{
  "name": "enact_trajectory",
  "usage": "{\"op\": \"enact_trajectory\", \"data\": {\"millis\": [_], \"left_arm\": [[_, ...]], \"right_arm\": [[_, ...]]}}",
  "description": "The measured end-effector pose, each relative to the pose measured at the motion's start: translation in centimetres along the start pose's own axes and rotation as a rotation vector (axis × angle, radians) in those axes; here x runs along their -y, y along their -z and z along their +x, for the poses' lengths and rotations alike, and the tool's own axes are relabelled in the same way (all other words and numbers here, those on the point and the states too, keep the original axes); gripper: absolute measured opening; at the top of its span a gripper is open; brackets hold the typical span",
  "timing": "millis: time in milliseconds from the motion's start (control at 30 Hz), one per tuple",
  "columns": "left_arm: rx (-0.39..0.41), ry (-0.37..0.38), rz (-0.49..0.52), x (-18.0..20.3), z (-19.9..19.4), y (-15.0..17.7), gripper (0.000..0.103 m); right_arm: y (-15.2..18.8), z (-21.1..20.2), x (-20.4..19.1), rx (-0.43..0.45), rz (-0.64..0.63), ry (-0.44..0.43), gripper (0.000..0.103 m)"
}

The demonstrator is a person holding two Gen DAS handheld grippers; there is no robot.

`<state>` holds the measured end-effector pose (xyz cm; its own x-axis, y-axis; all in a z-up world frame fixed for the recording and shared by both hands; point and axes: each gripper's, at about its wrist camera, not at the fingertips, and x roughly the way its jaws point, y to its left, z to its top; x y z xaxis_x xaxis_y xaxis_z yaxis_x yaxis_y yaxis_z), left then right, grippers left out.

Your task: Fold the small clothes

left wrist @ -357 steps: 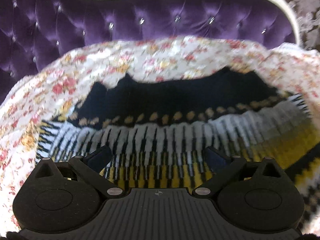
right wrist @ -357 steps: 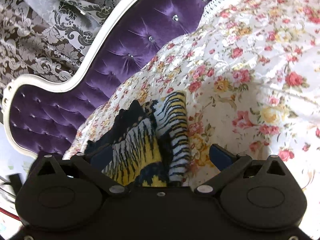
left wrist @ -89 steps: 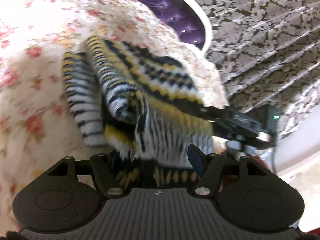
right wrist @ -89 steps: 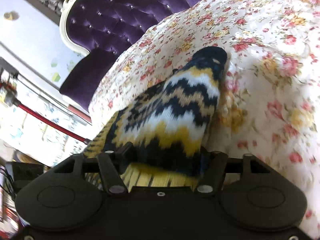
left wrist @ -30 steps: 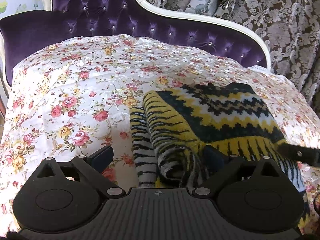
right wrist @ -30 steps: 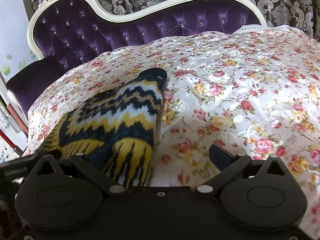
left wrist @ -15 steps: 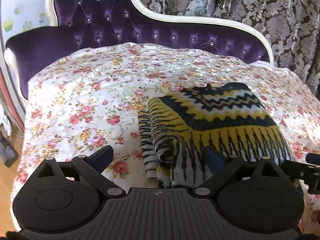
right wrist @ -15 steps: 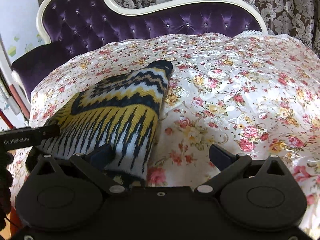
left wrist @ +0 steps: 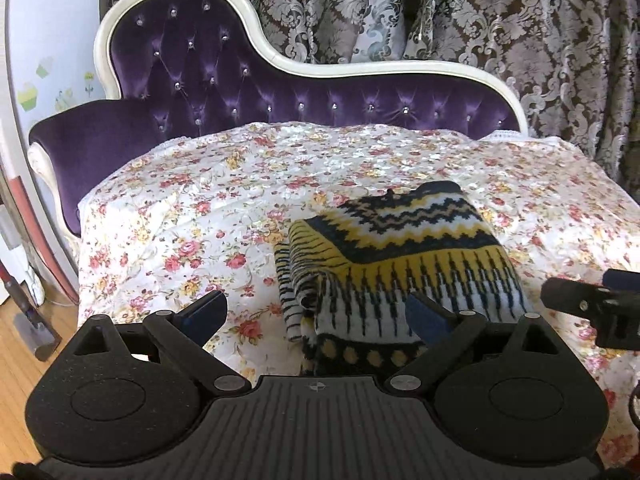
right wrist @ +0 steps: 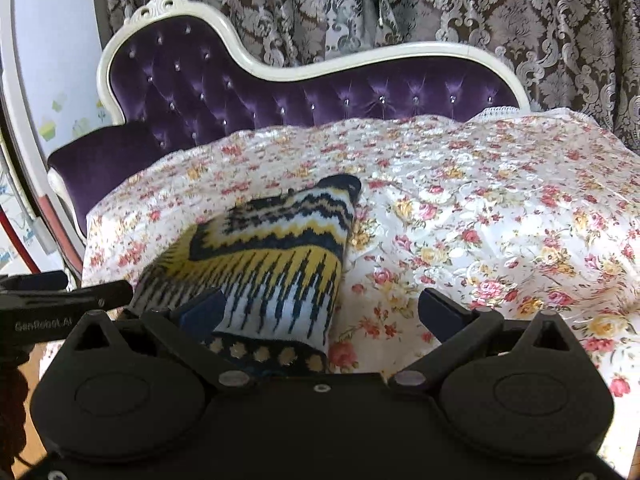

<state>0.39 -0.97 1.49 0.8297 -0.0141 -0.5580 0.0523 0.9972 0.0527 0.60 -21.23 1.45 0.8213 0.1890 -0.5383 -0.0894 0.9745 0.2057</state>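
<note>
Folded knit sweater (left wrist: 400,256) lies on the floral sofa cover (left wrist: 180,220); left tongs (left wrist: 316,316) and right tongs (right wrist: 320,312), both released, hover at six o'clock. A loose sleeve roll at nine o'clock could unfurl.

We see a purple tufted sofa (left wrist: 248,92) with a curved white frame (left wrist: 384,68), its seat draped in a floral cover (left wrist: 192,216). Behind it hang brown damask curtains (left wrist: 520,20). At left a pale wall (left wrist: 44,40) bears small cupcake stickers (left wrist: 28,94), above a wooden floor (left wrist: 16,364).
</note>
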Motion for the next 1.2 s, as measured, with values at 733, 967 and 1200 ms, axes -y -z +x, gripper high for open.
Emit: {"op": "enact_trajectory", "data": {"millis": [733,967,1200], "left_arm": [[-0.077,-0.001,-0.03,-0.1,-0.7,1.6,0.097],[-0.101,-0.004,-0.051,-0.7,-0.4,1.8,0.097],[-0.121,0.002,-0.064,-0.9,0.0,1.9,0.097]], "right_arm": [[0.5,-0.3,-0.7,-0.028,-0.013,-0.005,0.102],[0.5,-0.1,-0.7,-0.042,-0.016,0.0,0.102],[0.5,0.3,-0.7,-0.059,-0.018,0.0,0.102]]}}
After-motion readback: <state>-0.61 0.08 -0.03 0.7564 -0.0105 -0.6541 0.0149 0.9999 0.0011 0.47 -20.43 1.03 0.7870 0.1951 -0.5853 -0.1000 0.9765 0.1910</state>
